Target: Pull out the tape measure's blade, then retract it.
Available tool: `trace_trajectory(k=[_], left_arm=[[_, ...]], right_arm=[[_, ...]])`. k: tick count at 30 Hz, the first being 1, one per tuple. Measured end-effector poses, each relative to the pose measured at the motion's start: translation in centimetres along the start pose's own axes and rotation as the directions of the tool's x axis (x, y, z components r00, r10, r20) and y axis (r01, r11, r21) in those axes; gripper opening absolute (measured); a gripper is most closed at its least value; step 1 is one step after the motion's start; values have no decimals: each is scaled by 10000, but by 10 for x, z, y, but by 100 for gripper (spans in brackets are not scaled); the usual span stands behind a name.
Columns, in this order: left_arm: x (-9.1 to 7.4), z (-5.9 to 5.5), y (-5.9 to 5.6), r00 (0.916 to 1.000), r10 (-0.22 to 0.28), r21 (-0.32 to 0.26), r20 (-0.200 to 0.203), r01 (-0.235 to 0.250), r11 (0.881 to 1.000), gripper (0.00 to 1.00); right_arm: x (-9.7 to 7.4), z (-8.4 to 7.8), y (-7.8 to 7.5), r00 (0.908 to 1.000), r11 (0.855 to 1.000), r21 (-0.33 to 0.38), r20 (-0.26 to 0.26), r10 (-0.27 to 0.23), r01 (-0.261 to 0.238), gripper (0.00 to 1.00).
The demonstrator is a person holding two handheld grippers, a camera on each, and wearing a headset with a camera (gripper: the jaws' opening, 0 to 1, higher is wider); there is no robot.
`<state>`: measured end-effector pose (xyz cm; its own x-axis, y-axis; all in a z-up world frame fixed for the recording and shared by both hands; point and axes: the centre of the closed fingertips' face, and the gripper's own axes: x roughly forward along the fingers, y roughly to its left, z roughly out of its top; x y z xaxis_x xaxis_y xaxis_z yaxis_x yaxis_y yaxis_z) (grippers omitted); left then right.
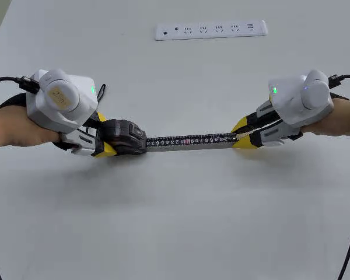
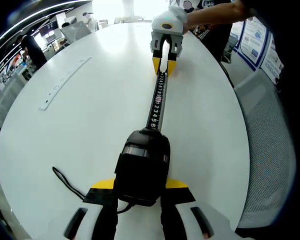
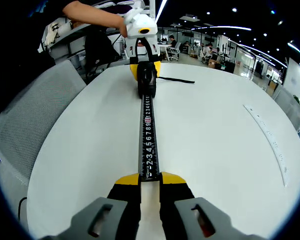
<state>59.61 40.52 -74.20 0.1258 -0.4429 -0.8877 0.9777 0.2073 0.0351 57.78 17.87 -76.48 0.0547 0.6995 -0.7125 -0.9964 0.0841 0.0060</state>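
Black and boxy, the tape measure's case [image 1: 125,137] is clamped between the yellow-tipped jaws of the left gripper [image 1: 108,143], low over the white table [image 1: 175,221]. The blade [image 1: 189,140] is drawn out — stretched straight, numbers up — to the right gripper [image 1: 244,137], whose jaws are pinched nearly closed on its end. A white power strip [image 1: 211,29] is seen well beyond, near the far edge.

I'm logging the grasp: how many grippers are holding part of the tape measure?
2. The left gripper is shut on the black case; the right gripper is shut on the free end of the blade, which stretches between them.
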Motion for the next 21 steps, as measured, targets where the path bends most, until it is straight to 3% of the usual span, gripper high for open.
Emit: trace_trajectory(k=[21], left_arm=[[1,0,0,10000,-16,47,-79,17,10000,30]], right_arm=[[-24,-25,-2,9993,9996,217,-340,-165,173,11]])
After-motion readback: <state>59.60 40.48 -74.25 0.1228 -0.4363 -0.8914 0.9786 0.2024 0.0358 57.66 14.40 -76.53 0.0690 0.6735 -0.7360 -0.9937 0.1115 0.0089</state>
